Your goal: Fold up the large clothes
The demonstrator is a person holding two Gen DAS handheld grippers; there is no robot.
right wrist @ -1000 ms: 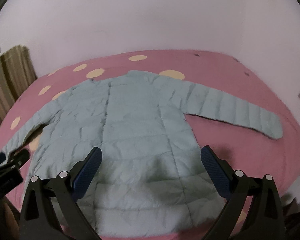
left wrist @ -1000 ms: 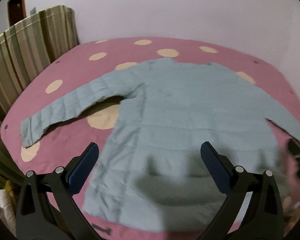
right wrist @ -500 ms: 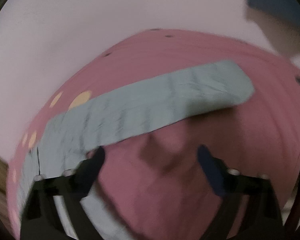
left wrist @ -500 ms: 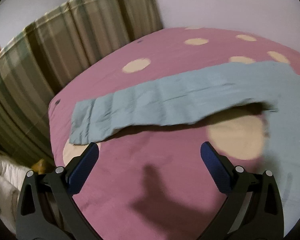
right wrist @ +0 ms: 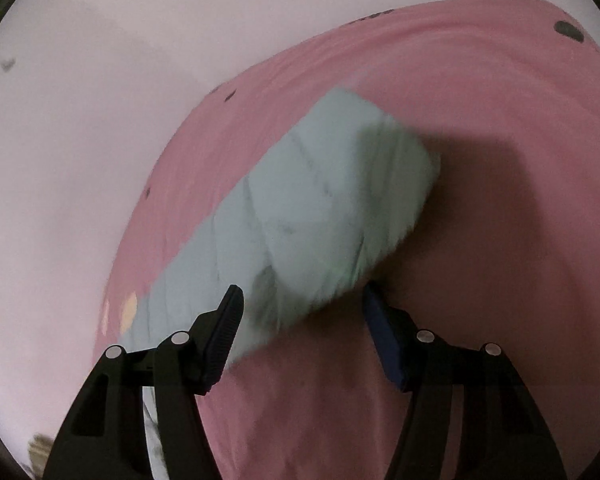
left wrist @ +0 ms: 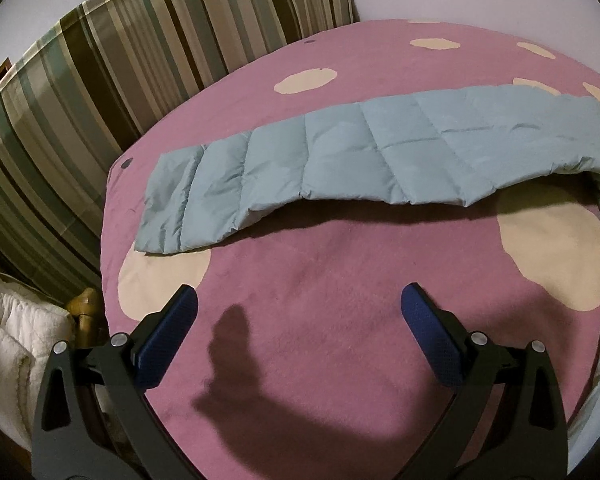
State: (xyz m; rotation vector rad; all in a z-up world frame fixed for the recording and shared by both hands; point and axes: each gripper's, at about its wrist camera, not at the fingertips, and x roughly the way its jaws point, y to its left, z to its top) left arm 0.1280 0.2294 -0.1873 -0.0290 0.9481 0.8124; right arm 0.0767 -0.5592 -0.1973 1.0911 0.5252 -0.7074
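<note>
**Pink spotted bed, jacket spread on it**

I see a bed (left wrist: 340, 320) covered in a pink blanket with cream blotches. A pale blue quilted jacket (left wrist: 380, 152) lies directly on it, one sleeve (left wrist: 204, 200) stretched flat toward the bed's edge. In my right view, the other sleeve (right wrist: 320, 208) lies on the pink cover, blurred.

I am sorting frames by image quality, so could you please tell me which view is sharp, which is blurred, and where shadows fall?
Left wrist view: sharp, with a fisheye bend; a dark shadow lies on the pink cover. Right wrist view: motion-blurred, the blue sleeve smeared, with a heavy shadow beside its cuff.
</note>
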